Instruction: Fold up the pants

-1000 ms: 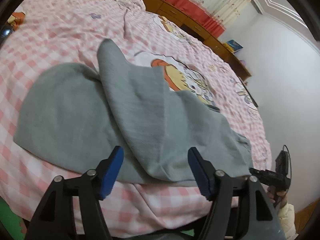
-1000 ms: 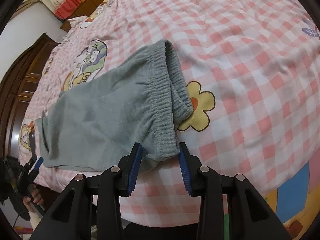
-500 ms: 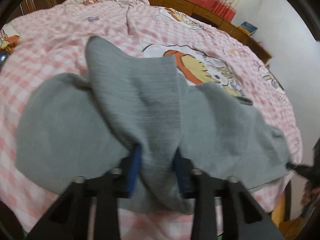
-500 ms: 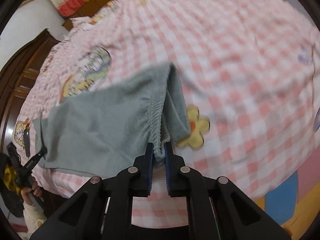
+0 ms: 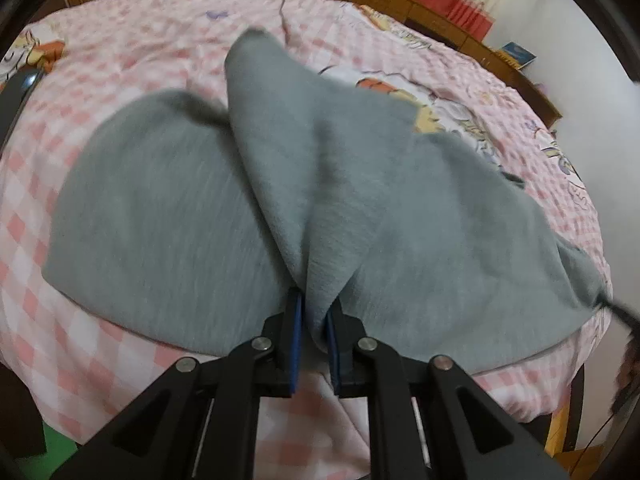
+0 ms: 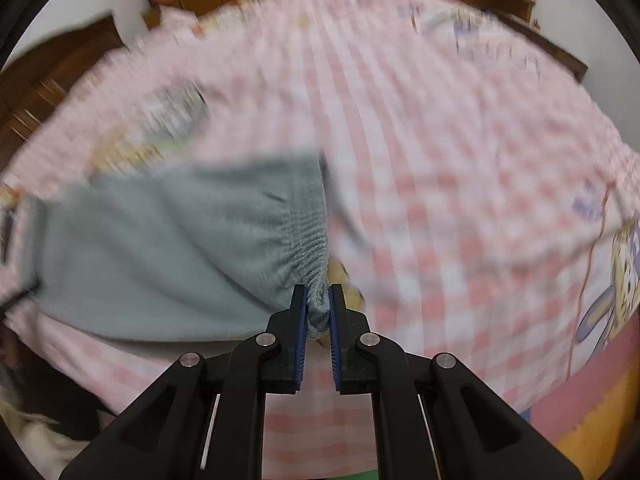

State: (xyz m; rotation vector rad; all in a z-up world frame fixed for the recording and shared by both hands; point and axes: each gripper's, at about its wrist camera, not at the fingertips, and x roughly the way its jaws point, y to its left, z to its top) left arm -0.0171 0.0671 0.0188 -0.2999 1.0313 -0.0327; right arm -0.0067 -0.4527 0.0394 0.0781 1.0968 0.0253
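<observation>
Gripping the grey pants (image 5: 168,216) at both ends on the checked bedspread (image 5: 132,32).
Our left gripper (image 5: 314,320) pinches a leg fold; our right gripper (image 6: 318,308) clamps the waistband (image 6: 310,236). We judge folding barely begun: pants lie spread, near the bedspread's front edge.

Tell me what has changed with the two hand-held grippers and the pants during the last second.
Both closed: the left hand-held gripper took hold of a fold at the near edge of the grey pants, and the right hand-held gripper pinched the waistband. The cloth now rises toward each. The pants stay on the checkered bedsheet.
</observation>
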